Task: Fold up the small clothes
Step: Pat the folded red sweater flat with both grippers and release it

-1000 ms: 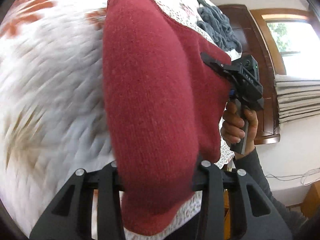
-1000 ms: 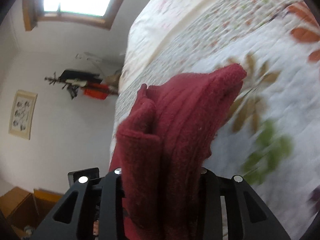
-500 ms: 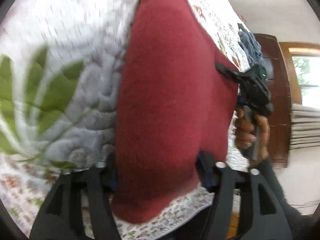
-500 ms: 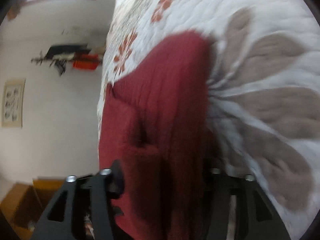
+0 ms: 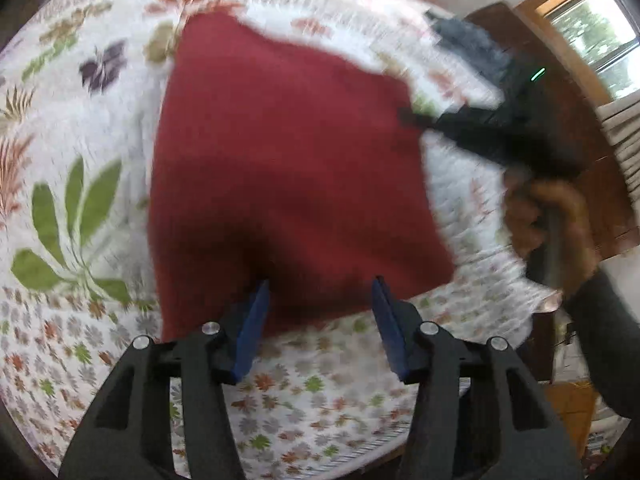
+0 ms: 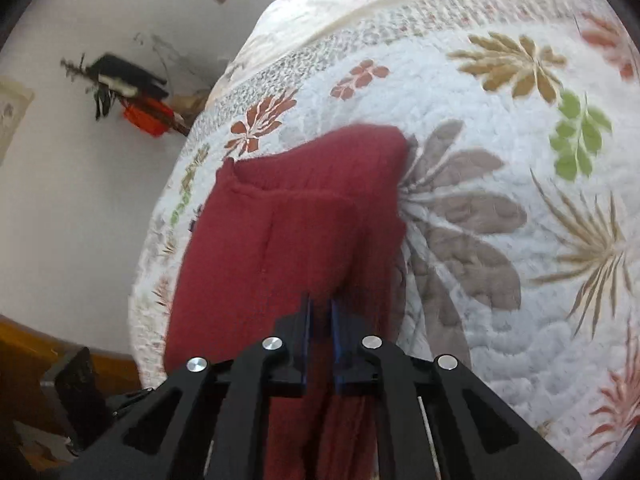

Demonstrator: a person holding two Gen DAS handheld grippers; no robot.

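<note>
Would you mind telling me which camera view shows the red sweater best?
The left wrist view: the red sweater lies spread across the floral quilt, almost its whole outline visible though blurred, beyond the open left gripper. The right wrist view shows only one folded side, with the right gripper pinching its near edge.

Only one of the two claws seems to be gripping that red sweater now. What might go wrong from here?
The left gripper is open, so only the right gripper pinches the red sweater. Pulling with it alone might drag the folded layers apart and undo the fold. The sweater also lies near the edge of the floral quilt, so a tug that way might slide it off the bed.
</note>
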